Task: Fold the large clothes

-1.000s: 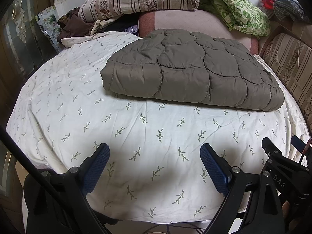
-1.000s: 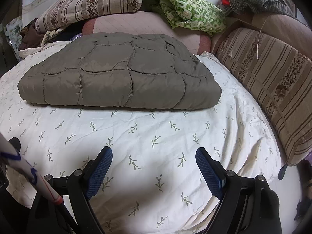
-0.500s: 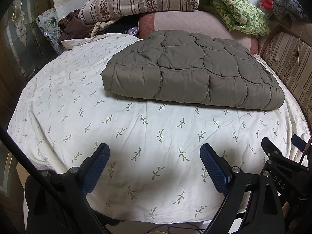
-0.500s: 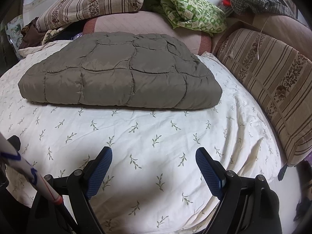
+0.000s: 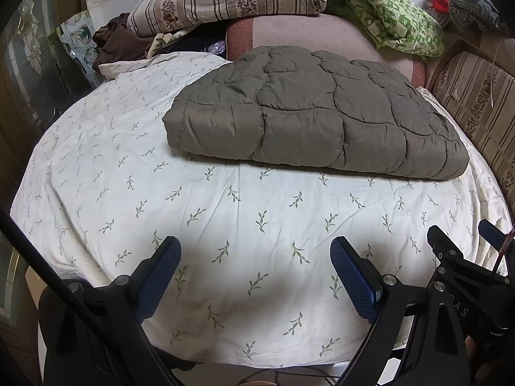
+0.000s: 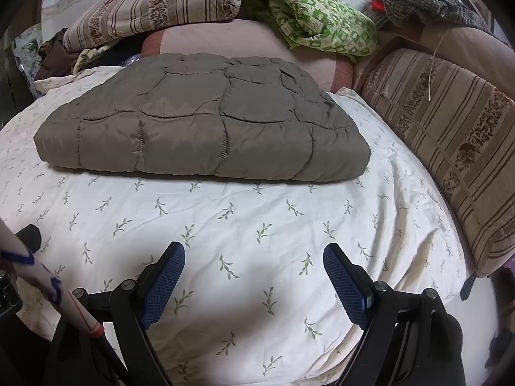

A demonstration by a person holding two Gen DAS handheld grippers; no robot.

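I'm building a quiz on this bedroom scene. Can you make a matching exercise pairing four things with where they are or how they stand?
Things:
1. olive quilted coat
2. green patterned cloth
3. striped floral pillow
4. right gripper

Places or states:
A. open, above bare sheet at the bed's near edge
B. folded flat on the leaf-print sheet
C. bunched up at the head of the bed, right of the pillow
D. lying at the head of the bed, left of the green cloth

Pairs: 1-B, 2-C, 3-D, 4-A
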